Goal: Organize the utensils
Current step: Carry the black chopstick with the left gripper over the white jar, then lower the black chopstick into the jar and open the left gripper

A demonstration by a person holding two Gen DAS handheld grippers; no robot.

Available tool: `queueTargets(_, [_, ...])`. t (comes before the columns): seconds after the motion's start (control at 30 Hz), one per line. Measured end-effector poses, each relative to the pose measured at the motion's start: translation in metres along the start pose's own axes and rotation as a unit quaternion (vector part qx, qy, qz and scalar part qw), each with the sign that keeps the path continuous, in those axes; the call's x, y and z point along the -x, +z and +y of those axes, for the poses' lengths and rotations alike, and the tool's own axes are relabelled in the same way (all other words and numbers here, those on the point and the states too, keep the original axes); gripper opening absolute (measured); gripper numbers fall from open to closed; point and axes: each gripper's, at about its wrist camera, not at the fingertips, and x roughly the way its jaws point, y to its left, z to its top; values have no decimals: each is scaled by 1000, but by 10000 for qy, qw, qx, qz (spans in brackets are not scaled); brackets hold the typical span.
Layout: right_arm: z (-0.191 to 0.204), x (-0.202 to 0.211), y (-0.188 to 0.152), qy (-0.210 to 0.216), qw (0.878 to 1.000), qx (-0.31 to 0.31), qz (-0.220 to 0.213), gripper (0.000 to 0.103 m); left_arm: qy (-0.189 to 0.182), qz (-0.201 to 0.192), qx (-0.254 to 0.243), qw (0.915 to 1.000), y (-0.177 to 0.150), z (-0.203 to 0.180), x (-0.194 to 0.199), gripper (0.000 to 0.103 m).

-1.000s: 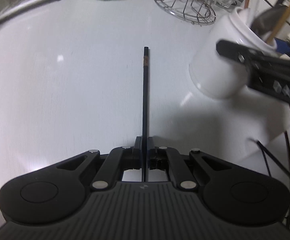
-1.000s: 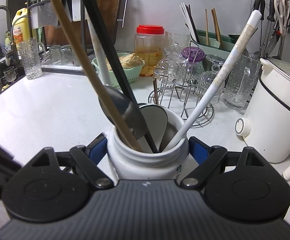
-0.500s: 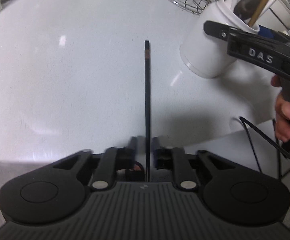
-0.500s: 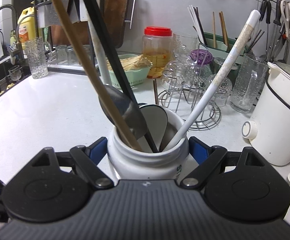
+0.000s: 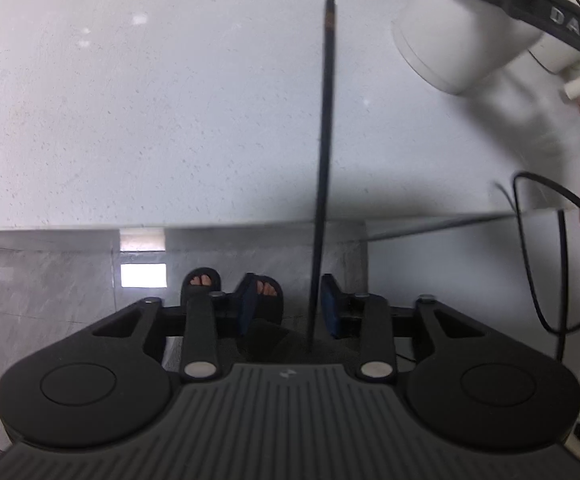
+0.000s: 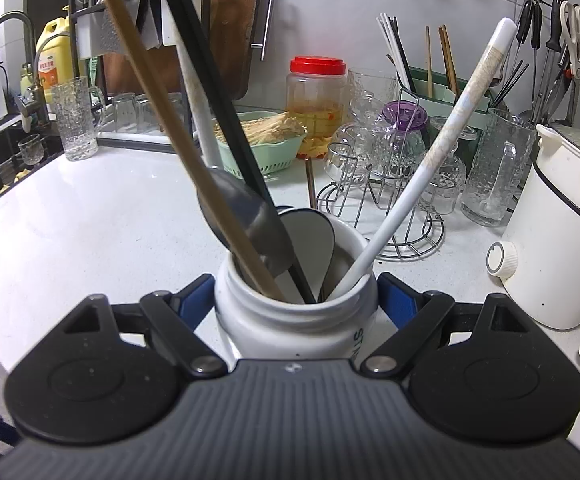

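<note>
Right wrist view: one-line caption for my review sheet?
Right gripper clamps a white utensil jar holding spoons and chopsticks on a cluttered kitchen counter.

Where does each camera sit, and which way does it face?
Left wrist: on the left gripper, facing steeply down over the counter edge at a black chopstick between its open jaws; sandalled feet show.
Right wrist: on the right gripper, facing across the counter, clamping the white jar.
Shared: the jar and the right gripper.
</note>
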Motion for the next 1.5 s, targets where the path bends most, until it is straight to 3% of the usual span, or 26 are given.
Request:
queueTargets(0.07, [0,0,0,5,10000,22,-4,89,63,-42,42,10000,2,-1,0,9])
queueTargets(0.17, [1,1,-1,38,10000,52,3,89,67,-147,-53,9999,3,-3,10,5])
queueTargets(0.57, [-1,2,-2,85,9999,99,-29,89,-463,-912,-120,9947,33,-23,104,5])
queueTargets(0.87, [0,2,-2,80,9999,98,-68,89,-858,-936,-368,9912,70,-38,143,5])
queueTargets(1.23, [2,2,-4,34,9999,114,-103,89,-839,-986,-720,9890,102,-42,176,5])
queueTargets(1.5, [2,2,-3,48,9998,159,-79,90,-729,-961,-1475,9817,134,-64,240,5])
